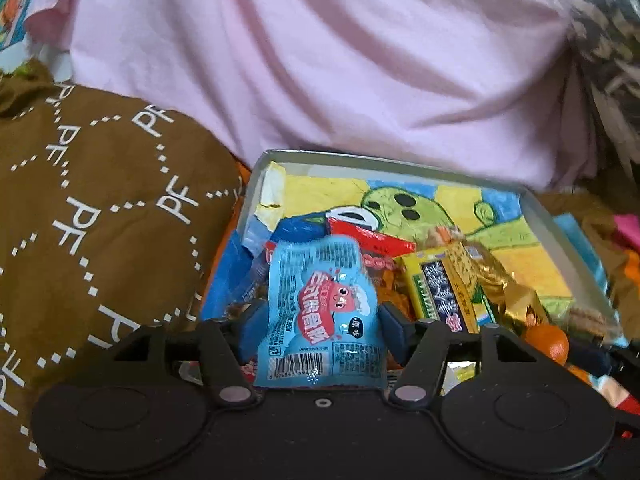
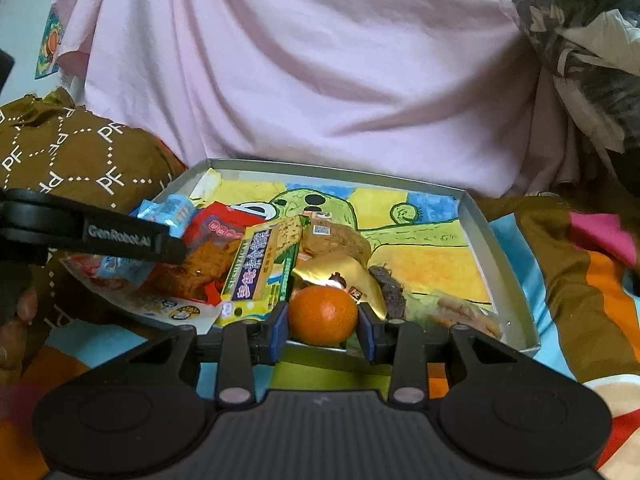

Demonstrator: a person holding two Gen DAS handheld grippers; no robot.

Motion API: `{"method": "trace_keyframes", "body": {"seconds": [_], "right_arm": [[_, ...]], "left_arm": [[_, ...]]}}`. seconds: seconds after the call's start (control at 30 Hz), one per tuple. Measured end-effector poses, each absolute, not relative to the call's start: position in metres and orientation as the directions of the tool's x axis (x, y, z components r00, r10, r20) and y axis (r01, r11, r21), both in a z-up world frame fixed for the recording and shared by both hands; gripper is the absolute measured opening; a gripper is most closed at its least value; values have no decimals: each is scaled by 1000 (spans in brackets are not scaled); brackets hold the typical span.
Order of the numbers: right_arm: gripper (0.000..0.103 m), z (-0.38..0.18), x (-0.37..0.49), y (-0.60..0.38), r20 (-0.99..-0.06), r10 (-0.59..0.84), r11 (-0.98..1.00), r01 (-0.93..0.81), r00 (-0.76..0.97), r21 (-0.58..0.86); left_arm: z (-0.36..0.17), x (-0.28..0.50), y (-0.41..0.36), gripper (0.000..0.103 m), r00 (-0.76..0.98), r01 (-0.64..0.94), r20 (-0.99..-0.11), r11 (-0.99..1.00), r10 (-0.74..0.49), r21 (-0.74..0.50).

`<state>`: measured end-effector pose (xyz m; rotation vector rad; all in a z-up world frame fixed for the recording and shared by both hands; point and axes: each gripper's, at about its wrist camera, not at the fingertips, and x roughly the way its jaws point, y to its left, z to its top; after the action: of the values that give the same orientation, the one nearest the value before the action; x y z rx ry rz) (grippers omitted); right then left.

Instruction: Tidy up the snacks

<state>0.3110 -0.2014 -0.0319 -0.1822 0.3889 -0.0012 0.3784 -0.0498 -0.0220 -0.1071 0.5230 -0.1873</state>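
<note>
Left hand-held gripper (image 1: 320,316) clamps a blue snack packet (image 1: 320,320) (barcode showing); right hand-held gripper (image 2: 323,330) grips an orange (image 2: 323,316).

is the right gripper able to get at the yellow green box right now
Probably not yet: the right gripper is already shut on the orange. The yellow green box lies close by on its left, uncovered on top, so it's reachable once the jaws are free.

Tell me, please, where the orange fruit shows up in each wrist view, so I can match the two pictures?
Left wrist view: the orange fruit sits low on the right, partly hidden behind the hand-held gripper's linkage, near the tray's near right corner.
Right wrist view: it sits low in the centre, between the right hand-held gripper fingers.
Shared landmark: the yellow snack box, just left of the fruit in both.
</note>
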Motion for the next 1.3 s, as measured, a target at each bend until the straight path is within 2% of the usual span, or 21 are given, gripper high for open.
{"method": "trace_keyframes", "body": {"seconds": [0.07, 0.2, 0.43, 0.5, 0.57, 0.63, 0.8, 1.07, 1.3], "right_arm": [[45, -33, 309, -201, -376, -33, 982, -41, 926, -186], [50, -32, 306, -202, -374, -33, 982, -38, 927, -183], [62, -29, 302, -201, -359, -33, 982, -37, 933, -187], [76, -26, 297, -201, -343, -40, 981, -28, 938, -192], [83, -22, 292, -202, -320, -48, 984, -11, 946, -180], [85, -15, 287, -205, -304, -48, 987, -1, 951, -161], [100, 3, 271, -211, -258, -56, 992, 25, 964, -124], [103, 30, 235, -224, -194, -59, 997, 47, 979, -64], [103, 43, 204, -229, -179, -55, 998, 48, 982, -38]], "left_arm": [[-23, 378, -50, 63, 851, 152, -483, 976, -209, -154], [-21, 376, -48, 74, 855, 149, -471, 973, -216, -176], [-16, 367, -49, 83, 871, 149, -441, 972, -217, -184], [-13, 363, -50, 87, 879, 139, -431, 973, -206, -181], [-8, 357, -50, 92, 888, 128, -418, 975, -194, -181], [-1, 350, -49, 96, 897, 120, -401, 976, -185, -182], [20, 330, -45, 100, 912, 110, -372, 977, -171, -181], [45, 293, -40, 102, 924, 96, -351, 983, -148, -159], [53, 258, -36, 102, 927, 83, -352, 986, -129, -142]]}}
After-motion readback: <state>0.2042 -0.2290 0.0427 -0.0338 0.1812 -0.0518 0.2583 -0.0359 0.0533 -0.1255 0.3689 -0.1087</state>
